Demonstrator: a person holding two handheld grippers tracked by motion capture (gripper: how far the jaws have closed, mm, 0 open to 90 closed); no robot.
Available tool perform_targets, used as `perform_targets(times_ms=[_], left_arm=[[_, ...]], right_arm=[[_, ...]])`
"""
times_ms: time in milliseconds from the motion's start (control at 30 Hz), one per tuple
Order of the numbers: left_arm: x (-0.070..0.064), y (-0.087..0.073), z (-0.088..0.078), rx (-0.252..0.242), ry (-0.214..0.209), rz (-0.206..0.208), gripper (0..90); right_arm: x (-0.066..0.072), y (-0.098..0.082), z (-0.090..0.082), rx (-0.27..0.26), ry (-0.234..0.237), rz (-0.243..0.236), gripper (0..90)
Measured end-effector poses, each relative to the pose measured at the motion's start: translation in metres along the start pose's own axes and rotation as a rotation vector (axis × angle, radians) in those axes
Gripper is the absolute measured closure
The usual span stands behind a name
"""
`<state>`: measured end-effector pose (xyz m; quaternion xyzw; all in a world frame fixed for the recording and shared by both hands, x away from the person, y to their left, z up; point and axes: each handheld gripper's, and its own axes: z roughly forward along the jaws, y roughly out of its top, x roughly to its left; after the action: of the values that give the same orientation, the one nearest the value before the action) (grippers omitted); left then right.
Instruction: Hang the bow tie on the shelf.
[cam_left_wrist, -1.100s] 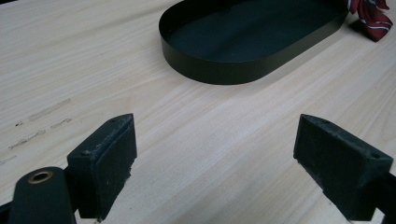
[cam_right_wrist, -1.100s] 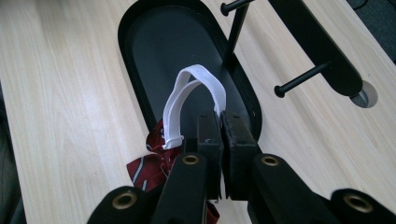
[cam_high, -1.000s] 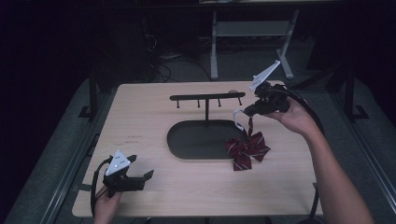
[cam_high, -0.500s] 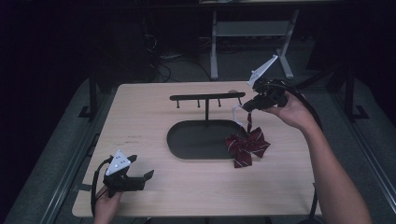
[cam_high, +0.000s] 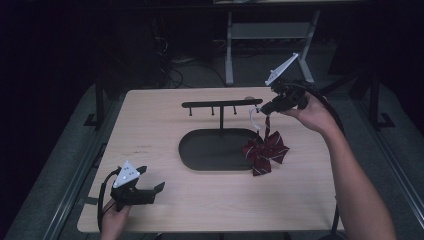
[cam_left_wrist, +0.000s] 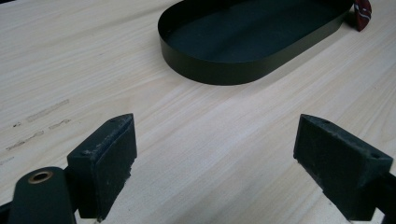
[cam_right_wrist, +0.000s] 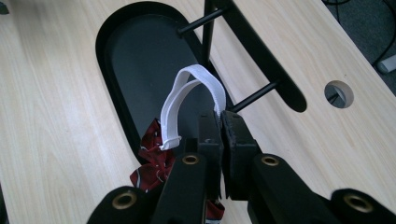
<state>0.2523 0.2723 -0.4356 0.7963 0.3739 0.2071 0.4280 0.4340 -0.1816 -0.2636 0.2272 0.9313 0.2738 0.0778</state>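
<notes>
A dark red striped bow tie (cam_high: 264, 150) hangs on a white elastic strap (cam_high: 255, 116) beside the right end of the black stand's oval base (cam_high: 200, 150). My right gripper (cam_high: 265, 109) is shut on that strap just right of the stand's crossbar (cam_high: 221, 104). In the right gripper view the closed jaws (cam_right_wrist: 222, 126) pinch the strap (cam_right_wrist: 196, 79), which loops up near a peg (cam_right_wrist: 254, 95) of the bar. The bow (cam_right_wrist: 154, 161) dangles below. My left gripper (cam_high: 152, 178) rests at the table's near left, open with nothing between its jaws (cam_left_wrist: 215, 163).
The stand has a T-shaped bar with several short pegs over the oval tray (cam_left_wrist: 219, 74). A round hole (cam_right_wrist: 338, 93) sits in the wooden tabletop behind the bar. A metal frame (cam_high: 270, 35) stands on the floor beyond the table.
My right gripper has risen slightly with the strap, lifting the bow tie a little. The left gripper has stayed put.
</notes>
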Motion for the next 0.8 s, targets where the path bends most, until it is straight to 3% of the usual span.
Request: perform_targets(times_ms=[800], left_arm=[[0.002,0.002,0.004,0.002,-0.010,-0.006,13.0]], right_arm=[[-0.023,0.011,0.003,0.012,-0.020,0.053,86.7]])
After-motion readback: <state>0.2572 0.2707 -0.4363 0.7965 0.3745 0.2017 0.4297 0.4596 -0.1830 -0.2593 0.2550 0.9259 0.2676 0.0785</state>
